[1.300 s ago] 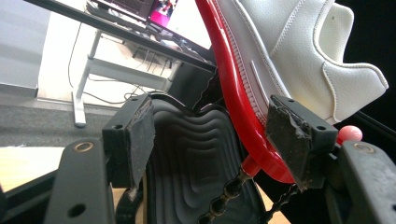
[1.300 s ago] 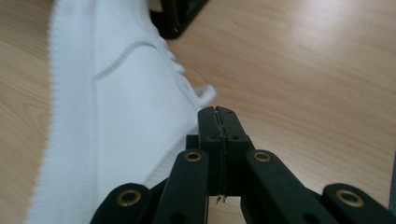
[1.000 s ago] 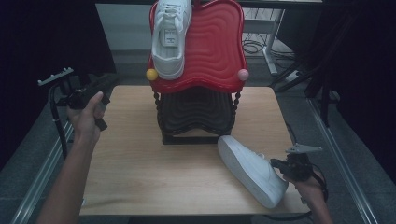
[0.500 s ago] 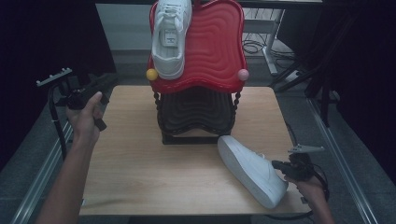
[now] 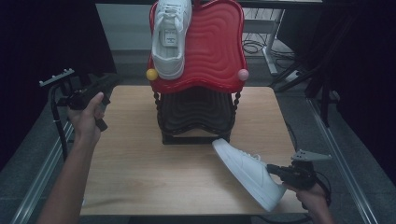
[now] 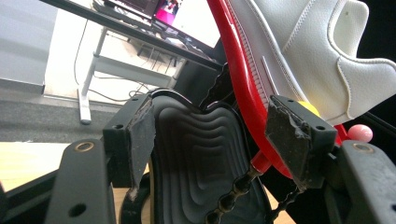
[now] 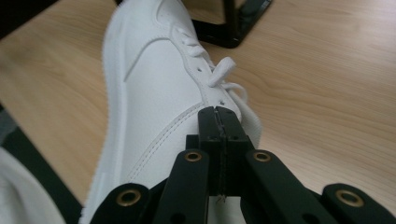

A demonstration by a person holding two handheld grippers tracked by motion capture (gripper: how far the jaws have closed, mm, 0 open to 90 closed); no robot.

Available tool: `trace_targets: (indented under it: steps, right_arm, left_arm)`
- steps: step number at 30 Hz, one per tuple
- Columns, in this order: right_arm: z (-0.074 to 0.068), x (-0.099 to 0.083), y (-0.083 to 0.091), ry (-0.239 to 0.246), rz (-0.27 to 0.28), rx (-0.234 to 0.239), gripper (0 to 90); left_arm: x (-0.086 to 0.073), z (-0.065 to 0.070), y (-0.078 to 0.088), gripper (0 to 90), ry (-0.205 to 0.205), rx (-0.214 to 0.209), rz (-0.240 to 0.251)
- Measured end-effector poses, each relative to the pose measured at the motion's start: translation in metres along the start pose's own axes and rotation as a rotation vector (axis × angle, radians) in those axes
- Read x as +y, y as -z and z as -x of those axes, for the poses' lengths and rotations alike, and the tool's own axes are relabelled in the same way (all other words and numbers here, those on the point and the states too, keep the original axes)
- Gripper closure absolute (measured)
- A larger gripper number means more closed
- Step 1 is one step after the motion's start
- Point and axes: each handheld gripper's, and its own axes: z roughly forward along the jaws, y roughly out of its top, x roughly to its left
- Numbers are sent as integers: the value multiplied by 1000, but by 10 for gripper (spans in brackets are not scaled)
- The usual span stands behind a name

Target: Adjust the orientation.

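Right tongs (image 5: 280, 170) at lower right clamp the white shoe's (image 5: 247, 171) collar on the worktop (image 5: 140, 177); left tongs (image 5: 109, 84), upper left, gape empty.

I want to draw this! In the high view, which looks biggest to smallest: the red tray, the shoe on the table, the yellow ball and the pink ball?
1. red tray
2. shoe on the table, though it lies nearer the camera
3. yellow ball and pink ball: they look alike, so no ranking between them.
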Motion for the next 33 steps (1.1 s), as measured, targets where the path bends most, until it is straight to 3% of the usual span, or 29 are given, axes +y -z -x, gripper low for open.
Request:
trace_targets:
  steps: [2,5,11,13,14,16,18,23,29,33]
  right_arm:
    - [-7,0,1,14,15,39,895]
    - [-22,1,0,69,4,39,894]
    - [-57,-2,-7,161,-10,91,894]
    - [-68,-6,-17,221,-61,9,894]
    - [-71,-9,-21,198,-55,123,894]
    - [-79,-15,-31,236,-98,66,894]
    - [-78,-17,-28,218,-74,67,894]
    - [-76,-17,-28,216,-79,76,892]
    - [-70,-16,-28,187,-58,121,886]
    - [-70,-16,-25,189,-50,143,835]
  left_arm:
    - [0,0,0,331,-1,3,-2]
    - [1,0,1,331,2,4,-1]
    - [3,2,3,331,-3,6,-2]
    - [3,3,3,331,-2,5,-1]
    - [3,3,4,331,-3,6,-1]
    - [3,2,4,331,-4,9,-1]
    - [3,2,4,331,2,12,0]
    - [3,1,4,332,1,11,-1]
    - [3,1,2,331,4,15,-4]
    - [3,0,3,331,-2,14,-7]
